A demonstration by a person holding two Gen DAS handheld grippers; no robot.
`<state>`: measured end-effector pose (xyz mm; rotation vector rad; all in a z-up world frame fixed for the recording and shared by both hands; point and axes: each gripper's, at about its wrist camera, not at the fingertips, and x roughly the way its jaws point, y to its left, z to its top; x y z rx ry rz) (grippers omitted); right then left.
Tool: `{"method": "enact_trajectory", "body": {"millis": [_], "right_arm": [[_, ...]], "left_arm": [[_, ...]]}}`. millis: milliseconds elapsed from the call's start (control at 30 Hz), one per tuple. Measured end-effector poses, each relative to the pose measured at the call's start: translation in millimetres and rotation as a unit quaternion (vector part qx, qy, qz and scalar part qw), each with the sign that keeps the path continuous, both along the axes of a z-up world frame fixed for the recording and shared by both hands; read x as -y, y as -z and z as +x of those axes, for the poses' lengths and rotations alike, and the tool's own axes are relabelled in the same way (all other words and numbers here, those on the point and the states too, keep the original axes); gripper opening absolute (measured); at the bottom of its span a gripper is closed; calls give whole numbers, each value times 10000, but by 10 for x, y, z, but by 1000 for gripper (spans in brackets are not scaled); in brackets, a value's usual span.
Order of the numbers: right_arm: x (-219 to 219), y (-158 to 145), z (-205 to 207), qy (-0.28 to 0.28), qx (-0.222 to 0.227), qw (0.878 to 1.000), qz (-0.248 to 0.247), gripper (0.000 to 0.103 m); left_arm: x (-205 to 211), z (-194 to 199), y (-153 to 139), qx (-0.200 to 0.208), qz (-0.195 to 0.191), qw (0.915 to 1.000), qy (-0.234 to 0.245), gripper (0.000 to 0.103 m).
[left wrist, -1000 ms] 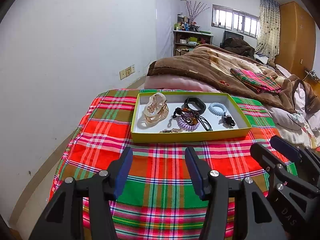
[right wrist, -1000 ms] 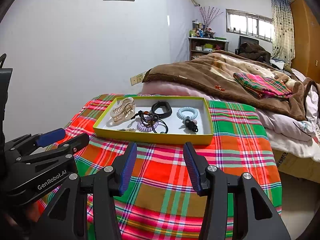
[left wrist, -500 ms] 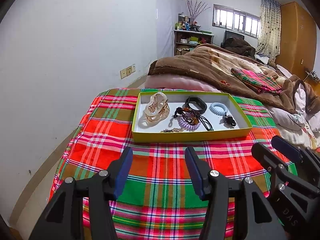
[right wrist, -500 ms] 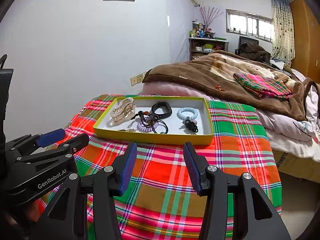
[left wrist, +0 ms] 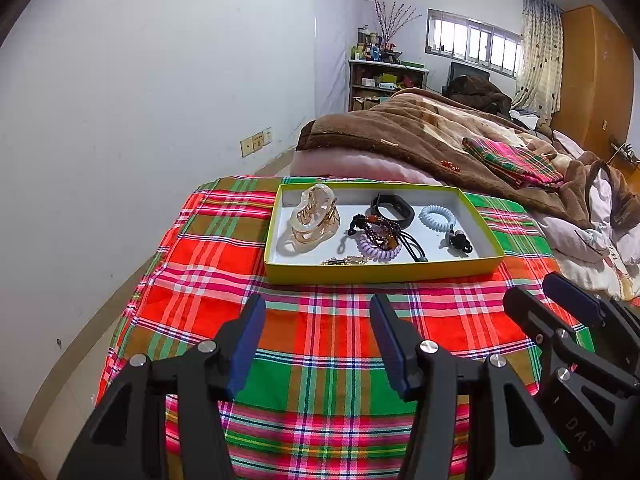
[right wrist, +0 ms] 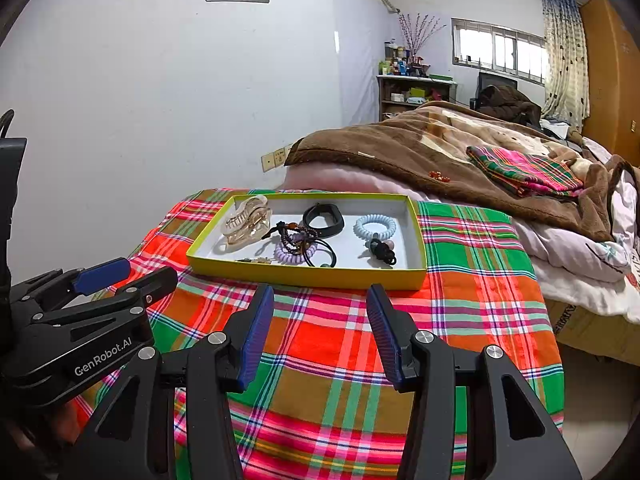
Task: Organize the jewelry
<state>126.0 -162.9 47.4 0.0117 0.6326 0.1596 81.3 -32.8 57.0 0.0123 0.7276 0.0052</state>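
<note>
A shallow yellow-green tray (left wrist: 380,272) (right wrist: 304,272) sits on a plaid cloth. Inside lie a beige hair claw (left wrist: 314,220) (right wrist: 246,222), a black band (left wrist: 392,205) (right wrist: 324,216), a pale blue coil tie (left wrist: 437,218) (right wrist: 375,227), a purple coil tie with dark beads (left wrist: 378,246) (right wrist: 294,248), a black bobble tie (left wrist: 458,242) (right wrist: 382,252) and a gold chain (left wrist: 346,261). My left gripper (left wrist: 316,320) (right wrist: 124,276) is open and empty, short of the tray. My right gripper (right wrist: 320,312) (left wrist: 540,296) is open and empty beside it.
The plaid cloth (left wrist: 320,360) covers a small table beside a white wall (left wrist: 120,120). A bed with a brown blanket (left wrist: 420,136) lies behind the tray. A folded plaid cloth (left wrist: 512,160) rests on the blanket. A shelf (left wrist: 384,80) stands far back.
Both grippers stay open and nearly still. The left wrist view has shifted very slightly; nothing in the tray has moved.
</note>
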Motion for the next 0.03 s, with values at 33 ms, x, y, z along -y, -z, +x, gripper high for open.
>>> {"method": "enact_trajectory", "body": {"millis": [33], "right_arm": [[0,0,0,0,0,10000,0,49]], "left_arm": [[-3,-1,-3,10,-1,10000,-10,56]]}}
